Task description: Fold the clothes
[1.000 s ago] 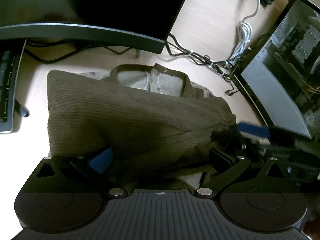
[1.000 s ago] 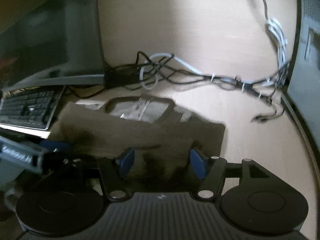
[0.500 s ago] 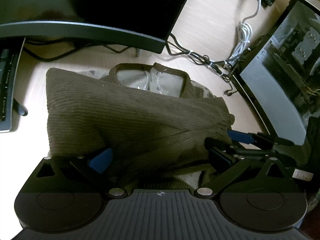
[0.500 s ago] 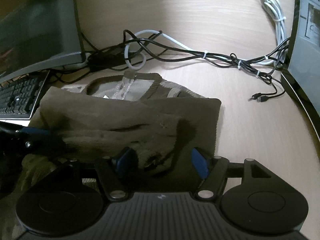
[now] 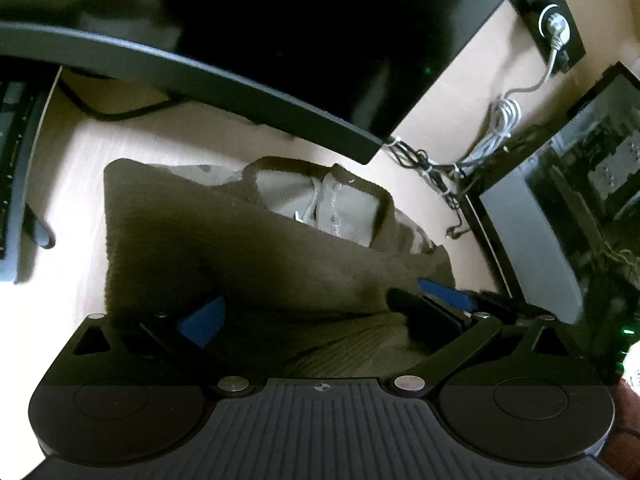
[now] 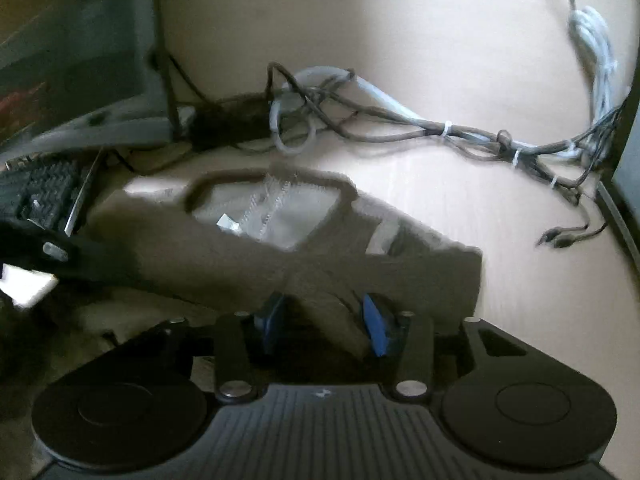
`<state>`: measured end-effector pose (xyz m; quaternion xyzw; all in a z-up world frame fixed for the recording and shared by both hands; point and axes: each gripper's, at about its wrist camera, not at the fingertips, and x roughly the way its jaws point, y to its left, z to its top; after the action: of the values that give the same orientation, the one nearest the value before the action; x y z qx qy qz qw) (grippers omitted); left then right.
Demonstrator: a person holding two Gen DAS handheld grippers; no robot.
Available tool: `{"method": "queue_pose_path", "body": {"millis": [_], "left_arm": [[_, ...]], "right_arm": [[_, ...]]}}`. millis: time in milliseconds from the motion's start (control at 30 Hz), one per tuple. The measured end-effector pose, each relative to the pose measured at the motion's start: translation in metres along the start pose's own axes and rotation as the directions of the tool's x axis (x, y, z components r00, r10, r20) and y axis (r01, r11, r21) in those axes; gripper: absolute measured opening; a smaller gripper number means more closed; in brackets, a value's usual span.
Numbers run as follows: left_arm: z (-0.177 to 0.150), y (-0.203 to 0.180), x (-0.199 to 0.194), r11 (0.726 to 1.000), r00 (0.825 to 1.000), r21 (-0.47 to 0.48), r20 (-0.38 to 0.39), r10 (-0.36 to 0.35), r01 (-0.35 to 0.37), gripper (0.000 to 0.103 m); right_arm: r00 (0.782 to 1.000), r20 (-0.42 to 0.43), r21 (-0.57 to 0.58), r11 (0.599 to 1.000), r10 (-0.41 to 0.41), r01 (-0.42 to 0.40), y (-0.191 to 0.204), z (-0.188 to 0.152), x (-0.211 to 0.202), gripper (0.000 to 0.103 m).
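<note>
A brown ribbed sweater (image 5: 248,248) with a pale lining at the collar lies partly folded on the light wooden desk (image 5: 72,184). My left gripper (image 5: 316,320) is open, its fingers spread over the sweater's near edge. In the right wrist view the sweater (image 6: 320,256) lies in front of my right gripper (image 6: 324,320), whose blue pads (image 6: 374,320) have closed in on a bunch of the fabric. The right gripper's fingers also show at the sweater's right edge in the left wrist view (image 5: 444,296).
A curved monitor (image 5: 280,40) stands behind the sweater. A keyboard (image 6: 40,192) lies at the left. A bundle of cables (image 6: 400,128) runs across the desk behind the sweater. A PC case (image 5: 560,208) stands at the right.
My right gripper's fingers have narrowed from wide open to a pinch on the sweater fabric. The left gripper has moved forward toward the monitor and stays open.
</note>
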<state>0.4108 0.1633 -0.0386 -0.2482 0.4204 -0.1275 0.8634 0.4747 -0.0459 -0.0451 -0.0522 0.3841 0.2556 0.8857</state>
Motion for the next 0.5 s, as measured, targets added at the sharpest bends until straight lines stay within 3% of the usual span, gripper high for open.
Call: {"method": "queue_pose_path", "body": {"millis": [167,233,333,500], "left_arm": [[0.007,0.018,-0.039,0.998,0.995,-0.028,0.079,0.053,-0.051,0.103],[0.014,0.036,-0.041,0.992,0.994,-0.102,0.069,0.085,-0.078,0.102],[0.023,0.056,-0.032,0.978,0.992,-0.178,0.045,0.121,-0.111,0.086],[0.031,0.069,-0.010,0.965,0.988,-0.215,-0.004,0.156,-0.153,0.085]], "right_arm": [[0.999,0.045,0.135,0.990,0.028,-0.034,-0.042,0.019,-0.032,0.047],[0.999,0.023,0.216,0.975,0.041,-0.045,-0.068,0.022,-0.032,0.051],[0.998,-0.026,0.317,0.947,0.065,-0.054,-0.101,0.022,-0.023,0.057],[0.993,-0.046,0.384,0.920,0.106,-0.080,-0.118,0.013,-0.006,0.060]]}}
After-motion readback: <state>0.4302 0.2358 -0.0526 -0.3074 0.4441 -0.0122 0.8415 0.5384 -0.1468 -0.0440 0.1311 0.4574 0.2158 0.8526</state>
